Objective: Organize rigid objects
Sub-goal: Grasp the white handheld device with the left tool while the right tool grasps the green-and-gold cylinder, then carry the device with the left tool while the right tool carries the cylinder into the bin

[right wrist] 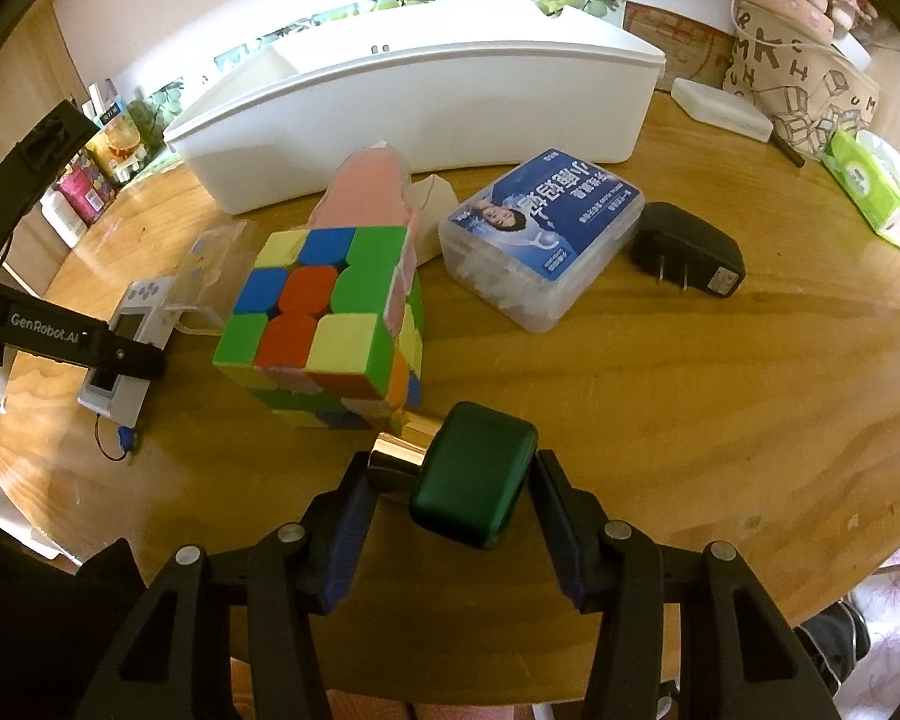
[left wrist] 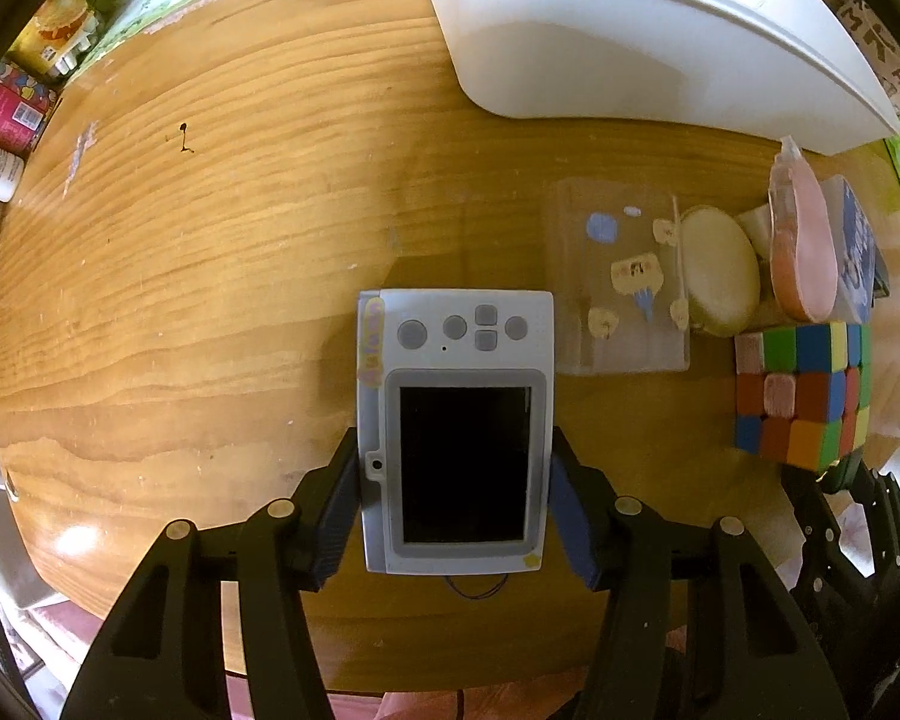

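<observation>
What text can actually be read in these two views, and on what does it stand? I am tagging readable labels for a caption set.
"GenRobot.AI": on the black body of the left gripper, seen from the right wrist.
"M", "K", "H": large letters on the canvas bag.
Blue box lid: Chinese print, upside down, too blurred to read.
Black charger: label too small.
Snack packets: print too blurred.
Handheld device: side sticker illegible.
</observation>
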`<state>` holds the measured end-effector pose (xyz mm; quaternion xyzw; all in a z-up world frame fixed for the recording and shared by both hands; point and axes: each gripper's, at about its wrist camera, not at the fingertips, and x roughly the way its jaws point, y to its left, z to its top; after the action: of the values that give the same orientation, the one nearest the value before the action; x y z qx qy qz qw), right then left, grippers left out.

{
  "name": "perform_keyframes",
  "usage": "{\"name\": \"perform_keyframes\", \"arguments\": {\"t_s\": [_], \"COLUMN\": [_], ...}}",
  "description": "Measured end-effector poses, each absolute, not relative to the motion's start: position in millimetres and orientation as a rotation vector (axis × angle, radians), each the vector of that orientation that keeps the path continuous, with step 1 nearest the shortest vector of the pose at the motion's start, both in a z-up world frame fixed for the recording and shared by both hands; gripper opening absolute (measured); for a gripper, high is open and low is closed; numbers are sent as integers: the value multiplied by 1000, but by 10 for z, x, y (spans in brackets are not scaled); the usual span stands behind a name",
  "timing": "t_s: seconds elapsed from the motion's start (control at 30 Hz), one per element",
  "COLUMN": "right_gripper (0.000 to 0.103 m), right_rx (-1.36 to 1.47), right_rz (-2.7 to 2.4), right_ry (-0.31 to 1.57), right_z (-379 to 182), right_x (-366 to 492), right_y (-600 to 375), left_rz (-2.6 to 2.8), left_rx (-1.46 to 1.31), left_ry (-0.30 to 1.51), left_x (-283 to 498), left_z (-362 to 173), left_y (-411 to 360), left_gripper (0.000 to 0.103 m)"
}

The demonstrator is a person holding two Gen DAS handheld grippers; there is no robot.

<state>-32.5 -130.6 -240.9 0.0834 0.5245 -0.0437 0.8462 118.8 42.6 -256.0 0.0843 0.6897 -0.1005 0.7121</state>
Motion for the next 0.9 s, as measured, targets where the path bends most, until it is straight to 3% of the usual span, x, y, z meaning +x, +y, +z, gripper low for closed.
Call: {"name": "perform_keyframes", "arguments": {"t_s": [0.5, 0.9], "right_gripper": [52, 52], "right_rx": [149, 113], "right_rz": [-123, -120], "right_ry": [1073, 999], "right_z": [-2231, -1895], "right_x": [-465, -373], "right_y": [-1179, -1255], "left_rz": [-233, -166], "left_rx": [184, 146], "left_ry": [1494, 1376], "left_x": [1005, 1104], "left_z": [-2552, -2080], "left_y": [705, 858], "left_gripper": [61, 61]}}
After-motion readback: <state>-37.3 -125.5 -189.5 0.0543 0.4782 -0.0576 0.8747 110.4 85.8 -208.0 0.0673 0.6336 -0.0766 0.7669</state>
